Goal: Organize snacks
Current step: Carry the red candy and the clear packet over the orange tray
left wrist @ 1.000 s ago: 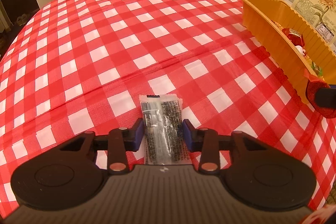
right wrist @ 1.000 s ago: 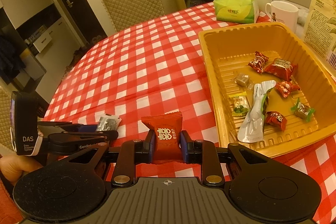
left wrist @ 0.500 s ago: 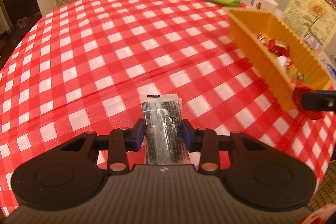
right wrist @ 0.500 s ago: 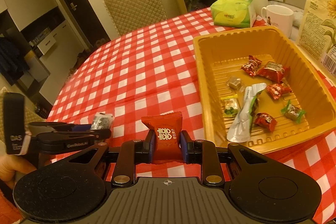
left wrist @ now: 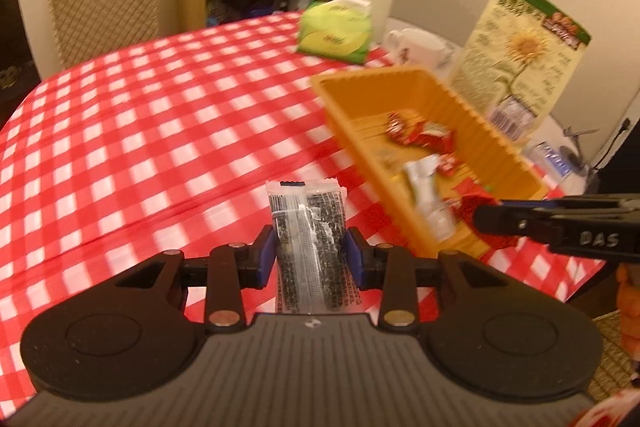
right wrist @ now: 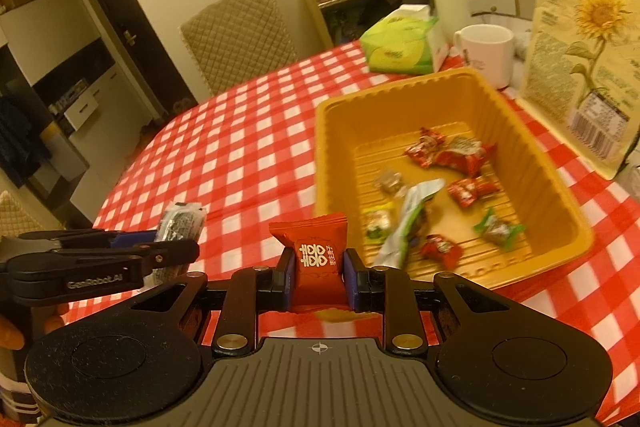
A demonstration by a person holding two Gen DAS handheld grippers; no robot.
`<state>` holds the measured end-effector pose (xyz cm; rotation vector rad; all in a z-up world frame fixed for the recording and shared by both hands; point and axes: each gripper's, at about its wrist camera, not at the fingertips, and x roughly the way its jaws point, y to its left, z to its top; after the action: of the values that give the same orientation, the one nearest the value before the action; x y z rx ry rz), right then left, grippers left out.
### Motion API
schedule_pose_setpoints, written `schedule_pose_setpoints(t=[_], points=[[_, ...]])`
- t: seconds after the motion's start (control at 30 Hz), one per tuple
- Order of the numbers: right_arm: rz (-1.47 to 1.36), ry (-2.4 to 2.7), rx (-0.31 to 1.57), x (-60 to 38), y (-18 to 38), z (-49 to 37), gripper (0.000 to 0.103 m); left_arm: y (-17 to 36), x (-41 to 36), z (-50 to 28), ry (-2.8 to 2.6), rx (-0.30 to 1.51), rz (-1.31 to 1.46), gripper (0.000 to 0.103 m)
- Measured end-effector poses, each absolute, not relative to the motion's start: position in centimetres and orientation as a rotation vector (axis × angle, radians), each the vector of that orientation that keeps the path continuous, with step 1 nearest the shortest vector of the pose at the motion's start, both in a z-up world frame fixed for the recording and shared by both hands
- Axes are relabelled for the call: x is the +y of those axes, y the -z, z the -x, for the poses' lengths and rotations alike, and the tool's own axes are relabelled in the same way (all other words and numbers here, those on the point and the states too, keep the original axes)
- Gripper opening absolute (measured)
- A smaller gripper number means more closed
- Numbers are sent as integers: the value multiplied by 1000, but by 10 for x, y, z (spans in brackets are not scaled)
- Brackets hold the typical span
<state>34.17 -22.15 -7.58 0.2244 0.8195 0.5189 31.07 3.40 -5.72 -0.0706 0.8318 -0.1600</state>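
two packets are pinched: a clear black-speckled packet [left wrist: 308, 227] in the left tool [left wrist: 310, 261], a red packet [right wrist: 316, 259] in the right tool [right wrist: 316, 283]. each is best carried over the orange tray [right wrist: 560, 223] rim before release.

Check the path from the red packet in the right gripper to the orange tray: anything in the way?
Nothing visible. The right gripper holds the red packet just short of the orange tray; only the tray's near wall must be cleared.

Sunflower bag [right wrist: 584, 67] (right edge cut off)
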Motion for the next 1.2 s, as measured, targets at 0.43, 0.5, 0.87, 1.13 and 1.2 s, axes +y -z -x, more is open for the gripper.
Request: schedule_pose_setpoints(t=[0.43,0.5,0.87,1.13,1.2], points=[[-239,-475,771,-275,67,-374,26,37,-33,-347,214,787,56,34],[-238,-472,766,-280,67,-382,26,37,-41,-353,218,787,51,34],[-245,-463,767,-292,75,-421,26,48,-62,-399,190,818,21,34],[-245,-446,786,-293,87,-444,26,64,-67,-435,167,860,6,34],[-247,-439,790,-293,90,-450,26,68,-67,-443,164,867,-1,34]])
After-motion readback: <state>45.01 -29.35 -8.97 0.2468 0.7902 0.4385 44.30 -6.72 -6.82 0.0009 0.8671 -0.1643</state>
